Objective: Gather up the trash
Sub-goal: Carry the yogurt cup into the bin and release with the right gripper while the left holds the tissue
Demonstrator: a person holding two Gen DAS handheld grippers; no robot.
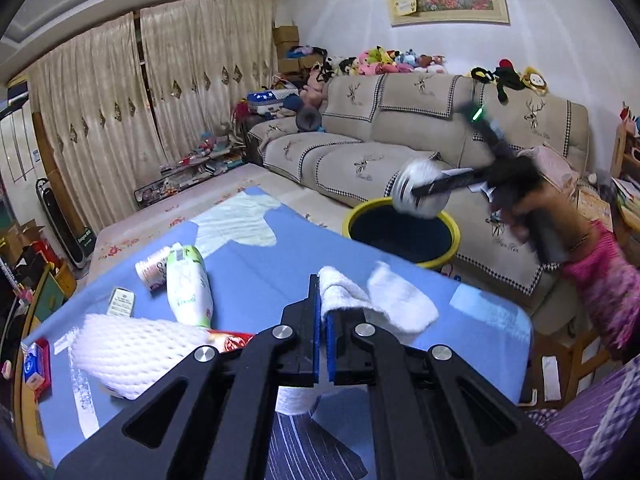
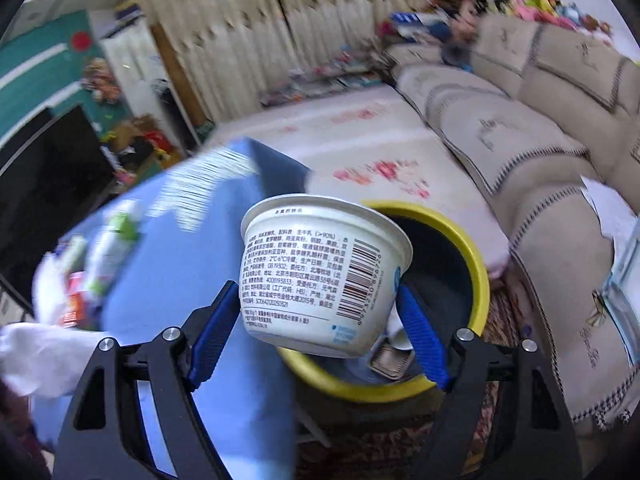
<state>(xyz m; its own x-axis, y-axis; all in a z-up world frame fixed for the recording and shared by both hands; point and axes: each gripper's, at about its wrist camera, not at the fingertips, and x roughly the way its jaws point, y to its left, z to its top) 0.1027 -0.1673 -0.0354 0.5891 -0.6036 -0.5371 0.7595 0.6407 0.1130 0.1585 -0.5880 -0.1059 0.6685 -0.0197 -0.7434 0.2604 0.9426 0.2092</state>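
The left claw (image 1: 323,332) sits closed on a crumpled white tissue (image 1: 384,300), pinched between its blue pads just above the blue bench (image 1: 260,256). Across the room side, the right claw (image 2: 316,320) grips a white yogurt tub (image 2: 320,272) across its sides, jaws spread wide around it, with the tub hanging over the near rim of the yellow-rimmed bin (image 2: 478,264) that stands between bench and sofa (image 1: 400,120).

The risks are plain. The tub is tilted and its lower part looks to hang over the bin's near rim rather than its centre; released here, it could clip the rim and bounce onto the patterned rug. The right-wrist view is smeared with motion, and a drop made mid-swing could throw the tub wide. The tissue is held only by 1 fold, the rest flopping loose to the right, so it may slide free on the way to the bin.

Still on the bench are a green-and-white bottle (image 1: 188,284), a small cup (image 1: 154,268), a foam fruit net (image 1: 132,352) and a red wrapper (image 1: 232,342), any of which a low pass could knock off.
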